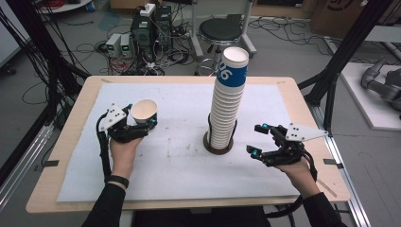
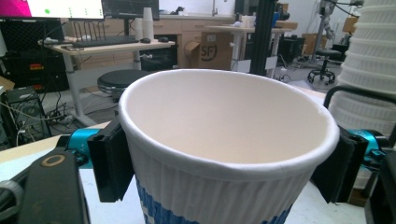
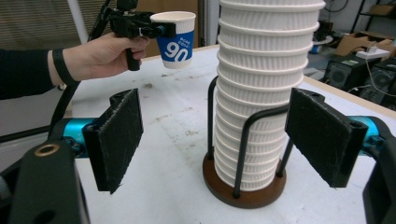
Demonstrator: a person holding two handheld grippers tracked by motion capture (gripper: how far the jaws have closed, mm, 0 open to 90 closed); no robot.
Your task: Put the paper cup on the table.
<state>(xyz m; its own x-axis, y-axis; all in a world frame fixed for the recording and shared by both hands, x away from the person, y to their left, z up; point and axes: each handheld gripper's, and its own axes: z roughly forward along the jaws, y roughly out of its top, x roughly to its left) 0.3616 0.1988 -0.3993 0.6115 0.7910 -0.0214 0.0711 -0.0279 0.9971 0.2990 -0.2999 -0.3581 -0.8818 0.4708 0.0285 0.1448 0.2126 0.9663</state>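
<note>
Nearest the person, at about 4 o'clock on the bench (image 1: pixel 189 189), the right claw (image 1: pixel 257 139) rests low in the right hand (image 1: pixel 295 170), its jaws released and spread with nothing between them; its black pads (image 3: pixel 116 135) stand well apart in the right gripper view, framing the cup stack beyond without touching it. At about 9 o'clock the left hand (image 1: pixel 124 153) carries the left claw (image 1: pixel 142 124), which is clenched on a single paper cup (image 1: pixel 143 111). In the left gripper view both pads (image 2: pixel 109 158) press the ribbed wall of that cup (image 2: pixel 224 154) just under its rolled rim, one on each side, and the cup is upright with its open mouth facing up. The right gripper view shows the same cup (image 3: pixel 176 39) raised clear of the white mat (image 3: pixel 168 154), with a blue band and white numerals on its side. Toward the middle of the bench, slightly to the right, a tall stack of cups (image 1: pixel 227 104) stands in a holder with a round dark base (image 1: pixel 218 150) and black wire uprights (image 3: pixel 243 154); the topmost cup also wears a blue band. The held cup is well apart from the stack, off at its 9 o'clock. Beyond the far edge of the bench, at 12 o'clock, a round black stool (image 1: pixel 220 30) stands on the floor among cables and computer cases (image 1: pixel 146 30).
</note>
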